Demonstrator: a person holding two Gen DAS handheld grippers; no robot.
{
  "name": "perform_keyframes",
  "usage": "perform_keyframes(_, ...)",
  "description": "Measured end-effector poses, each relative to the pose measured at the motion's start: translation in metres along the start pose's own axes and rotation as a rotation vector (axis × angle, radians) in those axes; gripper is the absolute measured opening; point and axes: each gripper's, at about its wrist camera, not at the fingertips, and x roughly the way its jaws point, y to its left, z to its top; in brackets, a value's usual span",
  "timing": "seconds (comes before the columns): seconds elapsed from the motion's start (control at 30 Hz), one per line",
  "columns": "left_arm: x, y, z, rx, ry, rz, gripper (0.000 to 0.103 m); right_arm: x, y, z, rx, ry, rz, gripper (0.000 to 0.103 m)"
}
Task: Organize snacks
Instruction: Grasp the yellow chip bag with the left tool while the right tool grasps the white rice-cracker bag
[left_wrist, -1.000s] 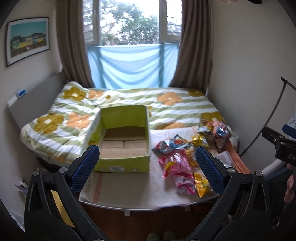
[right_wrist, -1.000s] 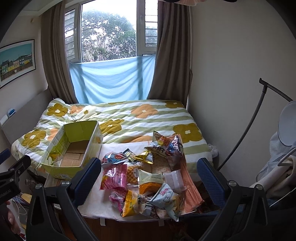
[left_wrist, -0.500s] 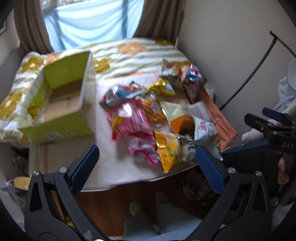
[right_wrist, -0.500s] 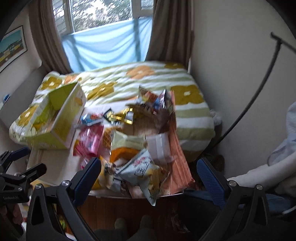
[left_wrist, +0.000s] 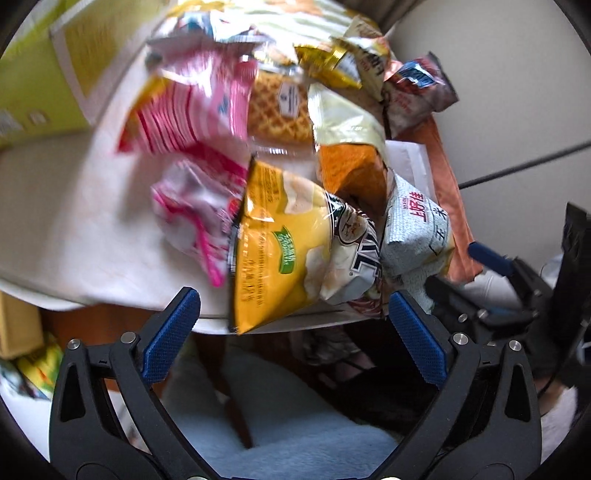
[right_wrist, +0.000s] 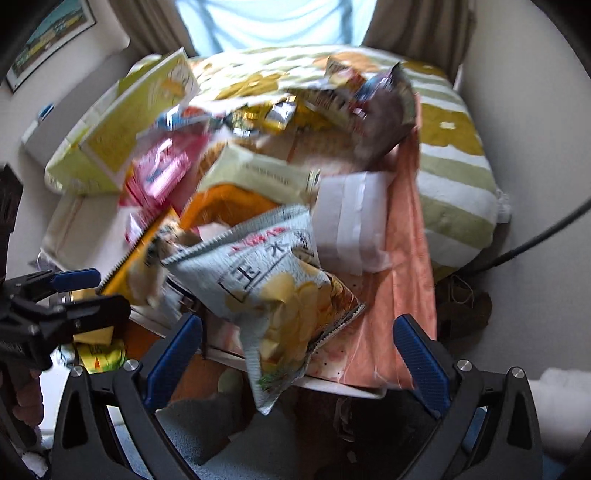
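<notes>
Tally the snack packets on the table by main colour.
Pink packets: 2
Yellow or gold bags: 2
Orange or waffle packs: 2
Pale grey bag: 1
White bag: 1
Dark brown bag: 1
Blue-white packet: 1
Total: at least 10; the pile may hide more.

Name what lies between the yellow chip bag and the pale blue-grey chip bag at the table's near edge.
A white bag with dark lettering, wedged between the yellow chip bag and the pale blue-grey chip bag. The left wrist view shows it best.

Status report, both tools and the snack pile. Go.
Left tool open, empty, facing yellow chip bag at table edge. Right tool open, empty, facing pale blue chip bag. Green box behind pile, nothing blocking.
</notes>
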Motion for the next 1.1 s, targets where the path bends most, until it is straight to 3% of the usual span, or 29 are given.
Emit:
perform_keyframes(0.23, 0.033, 0.000, 0.007, -0.116, 0.054, -0.089, 0.088, 0.023, -0.008, 0.004, -0.038, 0.035, 0.041, 0.103)
perform_keyframes(0.33, 0.040, -0.002, 0.009, -0.141, 0.054, -0.084, 0.087, 0.027, -0.009, 0.007, -0.037, 0.040, 0.070, 0.102)
perform_keyframes(0.53, 0.045, -0.007, 0.011, -0.150, 0.049, -0.073, 0.071, 0.035, -0.005, 0.012, -0.056, 0.050, 0.101, 0.091)
perform_keyframes(0.77, 0.038, -0.004, 0.010, -0.169, 0.035, -0.083, 0.057, 0.040, 0.000, 0.014, -0.070, 0.051, 0.100, 0.087)
perform_keyframes(1.03, 0.027, -0.006, 0.003, -0.142, 0.025, -0.083, 0.053, 0.040, 0.000, 0.016, -0.087, 0.047, 0.067, 0.045)
perform_keyframes(1.1, 0.023, -0.008, 0.002, -0.137, 0.019, -0.088, 0.053, 0.036, -0.002, 0.015, -0.074, 0.038, 0.065, 0.040)
